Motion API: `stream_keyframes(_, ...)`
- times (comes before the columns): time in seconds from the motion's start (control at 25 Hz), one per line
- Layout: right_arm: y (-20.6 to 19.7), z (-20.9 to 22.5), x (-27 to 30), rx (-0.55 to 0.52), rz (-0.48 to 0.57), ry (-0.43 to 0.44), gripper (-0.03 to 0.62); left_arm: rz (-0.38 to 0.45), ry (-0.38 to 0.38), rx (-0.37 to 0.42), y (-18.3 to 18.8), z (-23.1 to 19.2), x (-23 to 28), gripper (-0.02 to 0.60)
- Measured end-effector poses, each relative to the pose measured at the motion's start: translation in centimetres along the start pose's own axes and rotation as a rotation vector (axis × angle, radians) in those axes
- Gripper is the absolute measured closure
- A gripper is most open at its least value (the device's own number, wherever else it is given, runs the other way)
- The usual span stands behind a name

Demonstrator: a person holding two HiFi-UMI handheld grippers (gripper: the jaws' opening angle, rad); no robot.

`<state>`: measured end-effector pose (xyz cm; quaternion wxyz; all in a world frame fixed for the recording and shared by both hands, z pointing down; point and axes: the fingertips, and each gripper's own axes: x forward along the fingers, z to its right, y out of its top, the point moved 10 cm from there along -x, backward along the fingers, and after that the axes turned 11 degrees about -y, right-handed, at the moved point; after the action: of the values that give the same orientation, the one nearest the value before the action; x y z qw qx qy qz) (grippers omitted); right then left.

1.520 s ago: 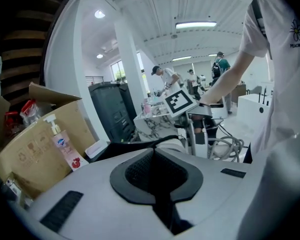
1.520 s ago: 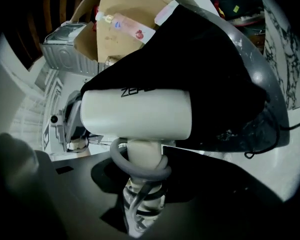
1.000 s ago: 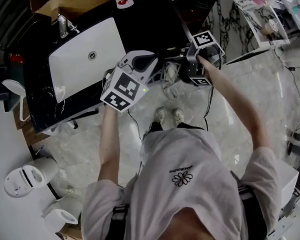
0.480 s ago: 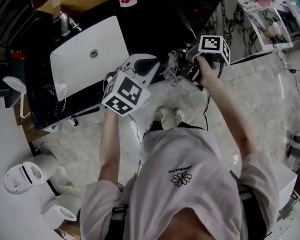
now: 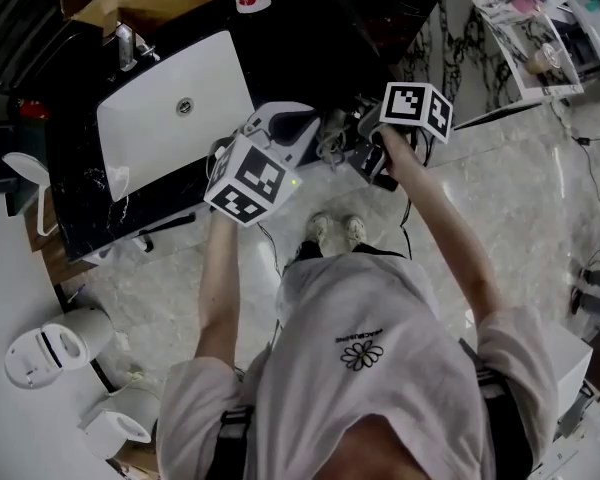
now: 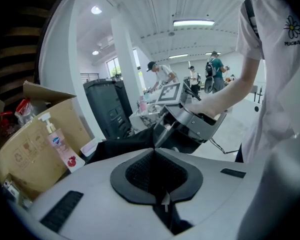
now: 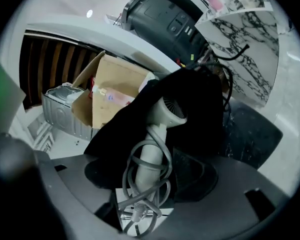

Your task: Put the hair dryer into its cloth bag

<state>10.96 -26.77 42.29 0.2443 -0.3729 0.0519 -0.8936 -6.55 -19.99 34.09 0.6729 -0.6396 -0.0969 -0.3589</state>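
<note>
**Dryer head in the bag, right jaws spread around the handle**

We see the white plastic hair dryer point(image 7: 157, 134) with its round head tucked into the mouth of the black cloth bag point(image 7: 205, 109). Its handle sticks out toward us in the right gripper view. The right gripper point(image 7: 149, 179) has just been opening its jaws, and they now stand wide apart with the handle between them. The dark pads point(image 7: 197, 176) sit off to either side of the handle, and we see neither one pressing on it. The dryer's grey cord point(image 7: 132, 184) loops in loose coils around the handle and hangs through the gap between the fingers.

The left gripper point(image 6: 152, 151) has its jaws brought together on the bag's black fabric. Cloth spreads out just beyond the closed tips, and a dark strip runs back between the fingers. From that view we look straight across at the right gripper, which is close by.

In the head view both grippers are held near each other over the front edge of the black stone counter point(image 5: 310, 48). They are just right of the white rectangular sink point(image 5: 150, 138), with dryer and bag between them. Behind the bag stands an open brown cardboard box point(image 7: 115, 81), and a pump bottle with a pink label point(image 6: 57, 141) is beside it.
</note>
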Motion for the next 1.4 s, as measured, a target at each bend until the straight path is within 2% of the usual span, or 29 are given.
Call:
stream_keyframes(0.2, -0.9, 0.7, 0.8, 0.069, -0.014, 0.097, 0.338, -0.003, 0.004, 0.002, 0.0, 0.2, 0.0, 0.561)
stream_keyframes(0.4, 0.1, 0.4, -0.3, 0.069, 0.111, 0.151, 0.366, 0.003, 0.02, 0.007, 0.4, 0.1, -0.6, 0.561)
stream_keyframes(0.48, 0.9, -0.2, -1.0, 0.026, 0.165, 0.154, 0.409, 0.004, 0.024, 0.006, 0.4, 0.1, -0.8, 0.562)
stream_keyframes(0.52, 1.4, -0.7, -1.4, -0.006, 0.196, 0.152, 0.499, 0.006, 0.026, 0.006, 0.4, 0.1, -0.9, 0.562)
stream_keyframes(0.6, 2.3, -2.1, -1.8, -0.076, 0.218, 0.13, 0.526, 0.006, 0.034, 0.007, 0.5, 0.0, -1.0, 0.563)
stream_keyframes(0.76, 1.6, -3.0, -1.4, -0.208, 0.24, 0.021, 0.523, -0.004, 0.04, 0.009, 0.6, -0.1, -1.1, 0.563)
stream_keyframes(0.8, 1.0, -2.8, -1.4, -0.238, 0.252, -0.011, 0.488, -0.008, 0.038, 0.013, 0.6, 0.0, -1.1, 0.562)
stream_keyframes(0.88, 0.1, -2.1, -1.3, -0.27, 0.24, -0.045, 0.373, -0.019, 0.036, 0.02, 0.5, 0.0, -1.0, 0.563)
stream_keyframes(0.92, -0.3, -1.7, -1.2, -0.269, 0.214, -0.049, 0.355, -0.022, 0.035, 0.022, 0.4, 0.0, -1.0, 0.563)
stream_keyframes(1.04, -1.6, -0.4, -1.1, -0.209, 0.108, -0.023, 0.35, -0.02, 0.028, 0.019, 0.1, 0.3, -0.7, 0.562)
stream_keyframes(1.2, -1.5, 0.1, -0.4, -0.119, 0.057, 0.023, 0.345, -0.018, 0.01, 0.028, 0.3, 0.7, -0.2, 0.563)
stream_keyframes(1.4, -0.8, -1.1, 2.0, -0.215, 0.066, -0.031, 0.345, -0.035, 0.005, 0.043, 0.5, 1.3, -0.3, 0.563)
